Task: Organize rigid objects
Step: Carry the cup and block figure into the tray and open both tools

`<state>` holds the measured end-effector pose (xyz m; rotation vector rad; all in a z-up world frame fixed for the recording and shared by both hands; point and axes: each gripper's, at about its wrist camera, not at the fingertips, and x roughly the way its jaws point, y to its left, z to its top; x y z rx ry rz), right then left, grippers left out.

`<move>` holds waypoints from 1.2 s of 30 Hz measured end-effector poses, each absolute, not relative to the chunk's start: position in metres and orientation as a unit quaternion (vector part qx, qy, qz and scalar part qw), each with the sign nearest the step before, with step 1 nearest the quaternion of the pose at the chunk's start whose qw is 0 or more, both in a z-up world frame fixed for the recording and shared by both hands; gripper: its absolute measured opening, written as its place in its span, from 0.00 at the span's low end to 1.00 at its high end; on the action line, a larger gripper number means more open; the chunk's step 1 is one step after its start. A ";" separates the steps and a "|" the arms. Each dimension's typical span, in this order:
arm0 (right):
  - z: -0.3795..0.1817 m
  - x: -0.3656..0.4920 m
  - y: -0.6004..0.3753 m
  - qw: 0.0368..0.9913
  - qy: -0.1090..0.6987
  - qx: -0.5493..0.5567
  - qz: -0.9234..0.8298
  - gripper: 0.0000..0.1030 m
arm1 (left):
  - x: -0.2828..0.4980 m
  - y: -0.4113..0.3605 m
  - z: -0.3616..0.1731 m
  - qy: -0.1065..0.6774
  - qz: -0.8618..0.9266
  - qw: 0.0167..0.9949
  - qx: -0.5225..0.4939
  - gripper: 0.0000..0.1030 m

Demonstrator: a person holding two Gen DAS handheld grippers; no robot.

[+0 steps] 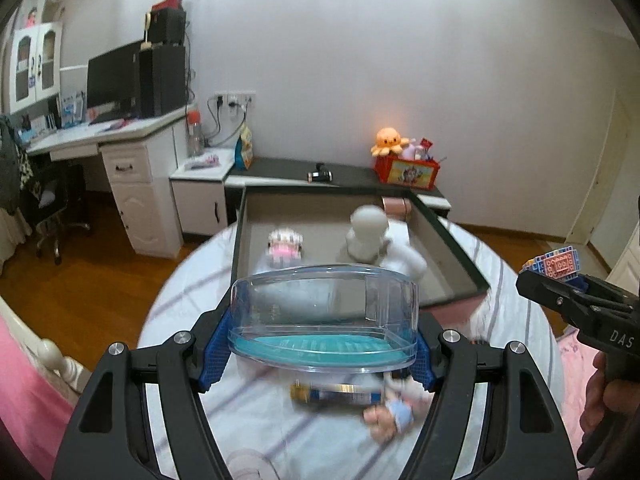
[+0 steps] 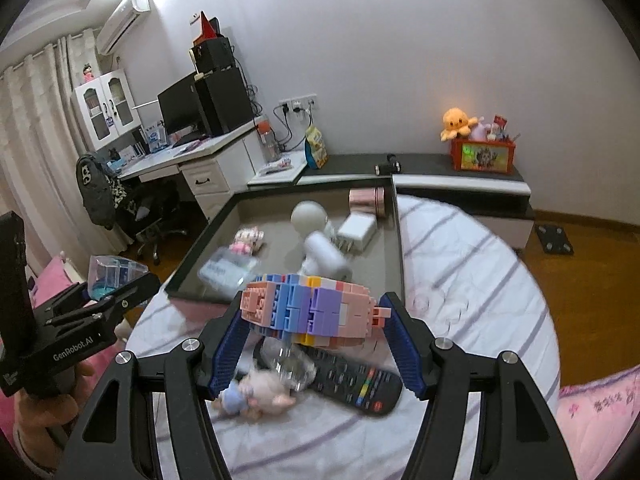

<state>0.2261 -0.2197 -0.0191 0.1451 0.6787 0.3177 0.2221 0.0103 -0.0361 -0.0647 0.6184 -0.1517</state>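
The left hand-held gripper (image 1: 320, 340) grips a clear box (image 1: 324, 316) with a teal floor, its blue pads pressed on the box's two ends. The right hand-held gripper (image 2: 316, 328) is clamped on a block toy (image 2: 310, 306) of pink, blue and purple bricks, held crosswise between its pads.

Just below the right gripper, on the striped sheet (image 2: 460, 264), lie a black remote (image 2: 352, 380) and a small doll (image 2: 256, 394), both blurred; the doll touches the remote's near end. Under the left gripper a blurred tube (image 1: 336, 394) lies beside the same doll.

Beyond both grippers an open dark tray (image 2: 200, 248) rests on the sheet. Inside it are a white round-headed figure (image 2: 316, 236), a white charger (image 2: 358, 232) touching it, a small pink toy (image 2: 248, 240), a flat pack (image 2: 228, 270) near the front wall, and a pink case (image 2: 368, 200) in the far corner.

Farther off, a dark bench (image 2: 432, 160) by the wall carries a red box (image 2: 482, 156) with an orange octopus (image 2: 458, 122) on top.
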 end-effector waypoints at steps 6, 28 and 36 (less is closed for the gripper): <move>-0.008 0.264 -0.215 0.933 0.319 0.057 0.153 0.64 | 0.259 0.003 -0.028 0.291 -0.078 0.953 -0.026 0.70; -0.070 0.353 -0.208 0.909 0.389 0.060 0.138 0.79 | 0.350 -0.028 -0.084 0.351 -0.094 0.932 -0.019 0.79; -0.064 0.339 -0.214 0.914 0.383 0.065 0.115 1.00 | 0.324 -0.012 -0.066 0.325 -0.069 0.943 -0.025 0.95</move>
